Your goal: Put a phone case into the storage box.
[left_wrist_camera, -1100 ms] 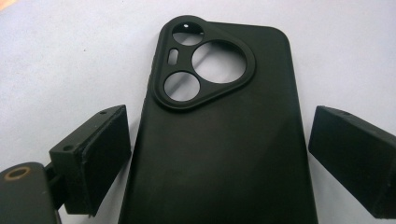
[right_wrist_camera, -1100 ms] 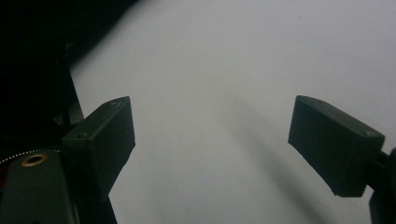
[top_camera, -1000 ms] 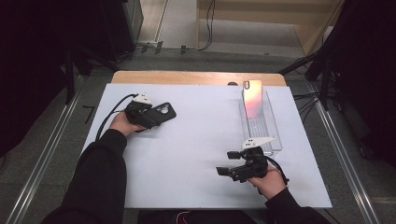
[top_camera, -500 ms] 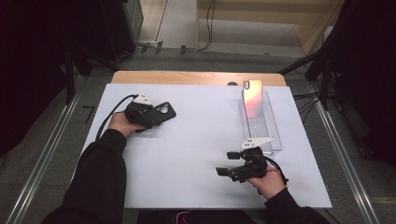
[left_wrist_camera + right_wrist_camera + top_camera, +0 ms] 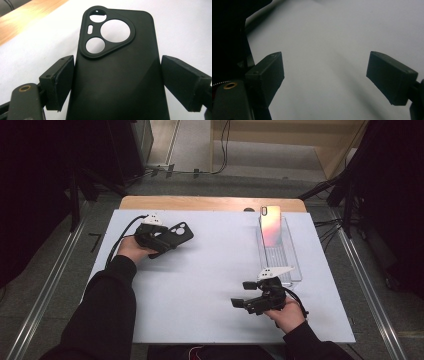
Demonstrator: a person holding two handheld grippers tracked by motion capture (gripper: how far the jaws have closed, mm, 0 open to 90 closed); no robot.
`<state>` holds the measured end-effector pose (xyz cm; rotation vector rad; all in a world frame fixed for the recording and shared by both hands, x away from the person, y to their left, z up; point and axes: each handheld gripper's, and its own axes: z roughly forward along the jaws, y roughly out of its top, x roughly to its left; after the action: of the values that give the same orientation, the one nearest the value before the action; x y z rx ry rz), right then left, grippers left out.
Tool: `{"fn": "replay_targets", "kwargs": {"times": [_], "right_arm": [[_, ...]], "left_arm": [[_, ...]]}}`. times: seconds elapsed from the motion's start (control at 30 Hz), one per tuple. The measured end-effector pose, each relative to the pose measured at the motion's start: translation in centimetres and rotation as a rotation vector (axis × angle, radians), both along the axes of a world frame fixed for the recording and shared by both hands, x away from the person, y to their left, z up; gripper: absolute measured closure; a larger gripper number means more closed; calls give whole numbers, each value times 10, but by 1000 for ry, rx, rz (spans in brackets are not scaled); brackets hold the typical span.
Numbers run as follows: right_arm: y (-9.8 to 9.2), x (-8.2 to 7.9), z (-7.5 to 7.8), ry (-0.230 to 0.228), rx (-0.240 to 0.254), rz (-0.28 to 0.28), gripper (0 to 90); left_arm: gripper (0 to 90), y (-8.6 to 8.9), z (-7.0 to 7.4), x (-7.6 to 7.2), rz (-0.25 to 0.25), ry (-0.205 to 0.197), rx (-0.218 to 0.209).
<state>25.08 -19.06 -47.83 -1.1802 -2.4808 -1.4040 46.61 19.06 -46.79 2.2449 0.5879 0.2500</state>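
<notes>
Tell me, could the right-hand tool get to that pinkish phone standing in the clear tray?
Probably yes. The right tool sits open and empty just below the clear tray, with bare white table between them, though it points away from the phone.

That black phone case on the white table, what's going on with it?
A person works at the table with a tool in each hand. The left tool has the black phone case between its jaws, which have just been closing on it. The right tool is open with nothing in it. A phone leans in a clear tray at the far right.
</notes>
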Motion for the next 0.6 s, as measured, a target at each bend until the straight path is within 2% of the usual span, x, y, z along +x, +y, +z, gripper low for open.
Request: {"fn": "replay_targets", "kwargs": {"times": [0.13, 0.27, 0.4, 0.6], "right_arm": [[0, 0, 1, -4, 0, -3, 130], [0, 0, 3, -4, 1, -6, 129], [1, 1, 4, 11, -3, -9, 129], [3, 4, 7, 16, 4, -58, 129]], "left_arm": [[148, -7, 11, -7, 2, 9, -16], [148, -17, 17, -14, 24, 33, 7], [148, -23, 23, -22, 65, 56, -29], [148, -33, 33, -41, 114, 69, -58]]}}
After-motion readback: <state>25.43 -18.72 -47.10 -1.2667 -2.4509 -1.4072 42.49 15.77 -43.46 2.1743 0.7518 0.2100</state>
